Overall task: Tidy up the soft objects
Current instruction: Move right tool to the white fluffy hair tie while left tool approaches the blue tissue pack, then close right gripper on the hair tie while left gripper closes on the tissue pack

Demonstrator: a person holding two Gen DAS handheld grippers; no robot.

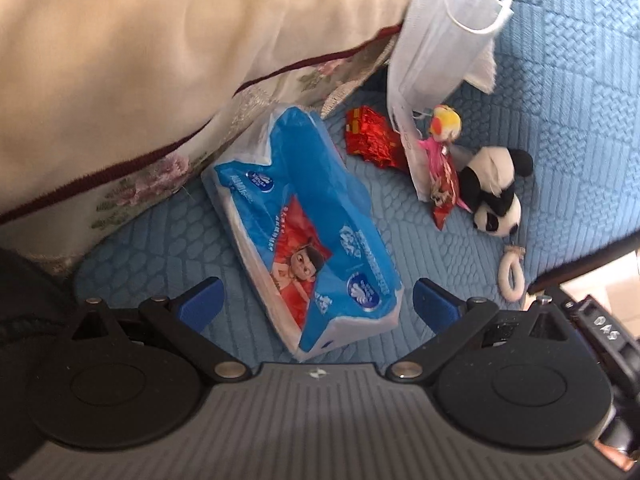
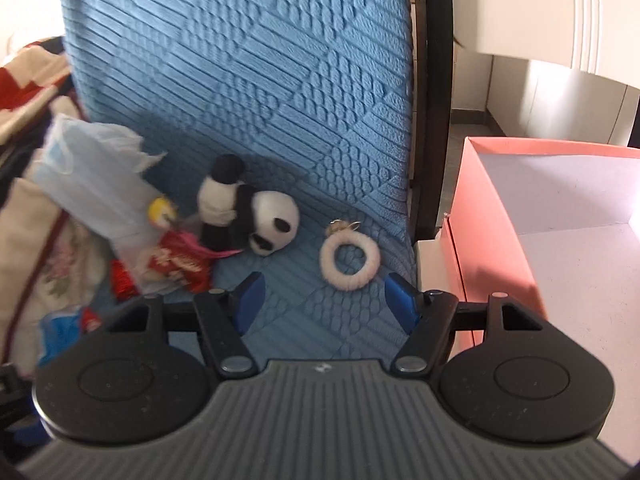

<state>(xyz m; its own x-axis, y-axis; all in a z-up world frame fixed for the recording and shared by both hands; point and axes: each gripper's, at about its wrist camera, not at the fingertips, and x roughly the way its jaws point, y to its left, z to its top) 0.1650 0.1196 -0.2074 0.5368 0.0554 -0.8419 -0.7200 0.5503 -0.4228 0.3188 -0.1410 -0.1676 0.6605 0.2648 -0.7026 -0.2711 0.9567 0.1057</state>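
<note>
Left tool [image 1: 316, 300] hangs with its blue fingers spread wide and nothing pressed between them, straddling the near end of a blue tissue pack [image 1: 304, 236] that lies on the quilted blue sofa cover [image 1: 560, 120]. Judging by that line-up, the pack is the step in hand on this side. To do it well, the fingers should come down across the pack's narrow width near its middle, not the floppy sealed end, and close gently, since the wrapper looks slick and the contents will squash. A cream blanket [image 1: 140, 60] with a floral border lies just behind the pack and could get caught up if the approach drifts that way. Farther off lie a face mask [image 1: 448, 32], red wrappers [image 1: 372, 140], a small doll [image 1: 440, 124] and a toy panda [image 1: 492, 188].

Right tool [image 2: 322, 300] also stands parted and empty, hovering over the cover with a white ring [image 2: 350, 258] just ahead of its fingers and the panda [image 2: 248, 212] near beside it. A pink box [image 2: 488, 216], open and apparently empty, stands to the right beyond the sofa's dark frame; it looks like the likely place for the soft things. For the ring, one finger through the hole or a pinch across its band should hold better than a flat squeeze.
</note>
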